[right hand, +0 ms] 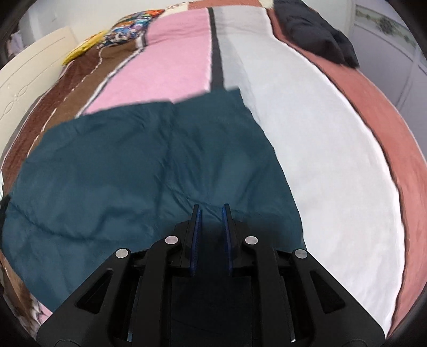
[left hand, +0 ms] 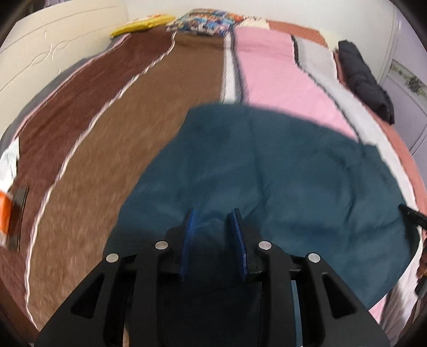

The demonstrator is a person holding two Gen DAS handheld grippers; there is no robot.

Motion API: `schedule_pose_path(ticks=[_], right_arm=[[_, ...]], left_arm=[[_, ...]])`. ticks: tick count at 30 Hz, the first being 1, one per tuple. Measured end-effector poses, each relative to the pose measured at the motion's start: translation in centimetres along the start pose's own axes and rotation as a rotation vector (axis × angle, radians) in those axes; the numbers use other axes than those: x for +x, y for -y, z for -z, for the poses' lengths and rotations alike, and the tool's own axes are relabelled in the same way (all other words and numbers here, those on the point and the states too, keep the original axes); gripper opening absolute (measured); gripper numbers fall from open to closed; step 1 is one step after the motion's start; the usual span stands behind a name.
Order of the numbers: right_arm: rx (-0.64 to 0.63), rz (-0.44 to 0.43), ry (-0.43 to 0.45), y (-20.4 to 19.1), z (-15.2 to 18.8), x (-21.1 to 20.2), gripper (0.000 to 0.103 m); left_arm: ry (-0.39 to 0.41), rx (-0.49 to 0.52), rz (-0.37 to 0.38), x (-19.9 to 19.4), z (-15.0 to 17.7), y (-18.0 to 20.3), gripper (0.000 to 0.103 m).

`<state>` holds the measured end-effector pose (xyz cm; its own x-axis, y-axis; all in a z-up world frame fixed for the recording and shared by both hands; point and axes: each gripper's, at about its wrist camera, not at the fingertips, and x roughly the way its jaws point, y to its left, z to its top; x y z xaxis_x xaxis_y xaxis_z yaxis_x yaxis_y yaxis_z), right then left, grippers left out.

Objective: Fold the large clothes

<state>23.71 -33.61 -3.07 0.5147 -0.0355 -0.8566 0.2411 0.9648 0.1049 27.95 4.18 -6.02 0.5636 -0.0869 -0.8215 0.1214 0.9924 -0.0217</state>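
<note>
A large dark teal garment lies spread on the striped bedspread, with folds running toward both grippers; it also shows in the right wrist view. My left gripper sits at its near edge, blue pads part-closed with teal cloth bunched between them. My right gripper is at the garment's near edge further right, pads narrowly apart with a pinch of cloth between them. The tip of the right gripper shows at the right edge of the left wrist view.
The bedspread has brown, pink and pale grey stripes. A folded dark garment lies at the far right of the bed. Colourful and yellow pillows sit by the cream headboard. An orange object sits at left.
</note>
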Motion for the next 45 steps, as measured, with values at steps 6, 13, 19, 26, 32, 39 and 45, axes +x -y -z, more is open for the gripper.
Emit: schedule_pose_path(ticks=[6,13,19,26,32,39,45], right_arm=[[0.045,-0.043,-0.070,0.4,-0.2,3.3,0.016],[0.153,-0.143,0.006,3.4,0.3,-4.0,0.019],[0.117,-0.180,-0.042,4.2,6.1,-7.7,0.020],[0.182,-0.137,-0.172,4.7,8.8,-2.0,0.020],[0.109,-0.033,-0.172,2.4,8.6,-1.2,0.021],[0.118,0.017,-0.171,2.1,7.8,-2.2,0.023],[0.147,-0.002,-0.090,0.8,8.1,-5.0,0.023]], left_arm=[[0.020,-0.015,-0.039,2.7,0.5,-0.3,0.030],[0.068,-0.170,0.112,-4.0,0.3,-4.8,0.031],[0.056,-0.190,0.179,-7.4,3.8,-5.9,0.039],[-0.034,-0.106,0.127,-3.0,6.5,-4.9,0.042],[-0.069,-0.211,0.182,-1.3,7.8,-7.2,0.057],[0.059,-0.273,0.232,-6.9,8.6,-9.0,0.054],[0.122,-0.396,0.353,-7.3,10.1,-9.5,0.047]])
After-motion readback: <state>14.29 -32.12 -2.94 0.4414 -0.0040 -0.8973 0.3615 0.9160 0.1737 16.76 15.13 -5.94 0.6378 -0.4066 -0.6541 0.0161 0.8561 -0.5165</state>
